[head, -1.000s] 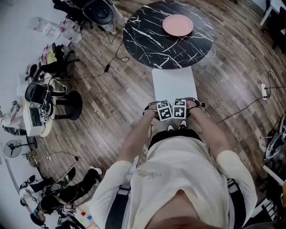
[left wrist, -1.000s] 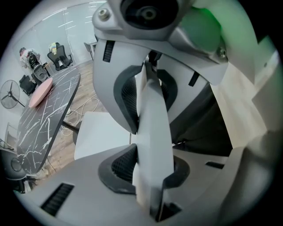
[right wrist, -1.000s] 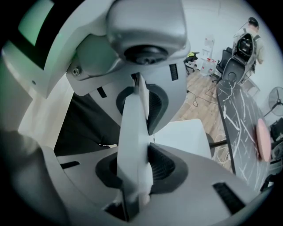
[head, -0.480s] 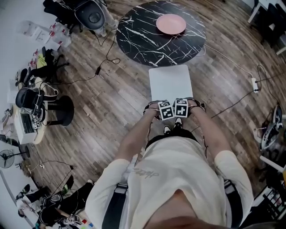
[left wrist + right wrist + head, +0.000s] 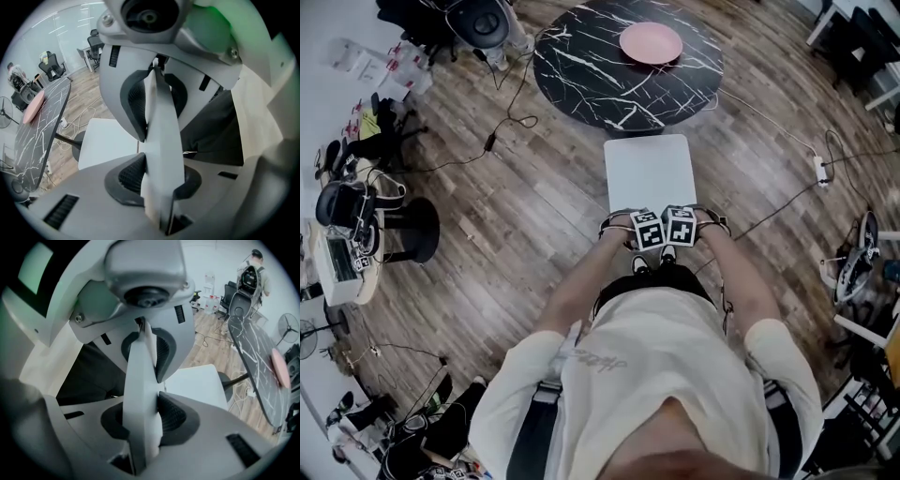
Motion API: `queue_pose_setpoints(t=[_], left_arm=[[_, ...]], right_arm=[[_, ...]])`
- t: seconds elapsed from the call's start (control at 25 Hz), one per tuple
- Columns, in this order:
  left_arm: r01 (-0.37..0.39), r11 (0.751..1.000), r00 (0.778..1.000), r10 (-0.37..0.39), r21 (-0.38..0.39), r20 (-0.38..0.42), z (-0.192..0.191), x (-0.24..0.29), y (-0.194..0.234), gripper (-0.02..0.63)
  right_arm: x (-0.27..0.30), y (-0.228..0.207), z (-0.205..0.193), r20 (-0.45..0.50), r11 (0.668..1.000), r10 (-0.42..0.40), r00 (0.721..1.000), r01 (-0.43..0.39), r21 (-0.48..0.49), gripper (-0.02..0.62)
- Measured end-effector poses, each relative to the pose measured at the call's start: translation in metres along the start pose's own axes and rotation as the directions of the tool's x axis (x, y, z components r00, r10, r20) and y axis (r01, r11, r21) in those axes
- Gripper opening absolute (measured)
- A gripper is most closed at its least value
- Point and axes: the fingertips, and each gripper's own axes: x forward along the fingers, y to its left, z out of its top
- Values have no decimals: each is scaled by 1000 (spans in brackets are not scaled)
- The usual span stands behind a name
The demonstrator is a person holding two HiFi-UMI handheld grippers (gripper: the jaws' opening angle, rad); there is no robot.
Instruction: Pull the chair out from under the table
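My left gripper and right gripper both clamp the chair's back edge. Its seat sits just clear of the black table (pink plate on top). Cables trail across the floor beside it.

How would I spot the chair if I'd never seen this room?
Find the big round black table with white veins. Next to its edge, towards the person, is the chair: a plain white square seat. Nothing else nearby is white and square; the plate is pink and round.
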Motion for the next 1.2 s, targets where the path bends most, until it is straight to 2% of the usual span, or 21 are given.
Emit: queue_pose_setpoints(t=[1.2], left_arm=[[-2, 997, 1000, 3, -74, 6, 3, 15, -81, 101]], right_arm=[[7, 80, -22, -22, 997, 42, 999, -43, -57, 104]])
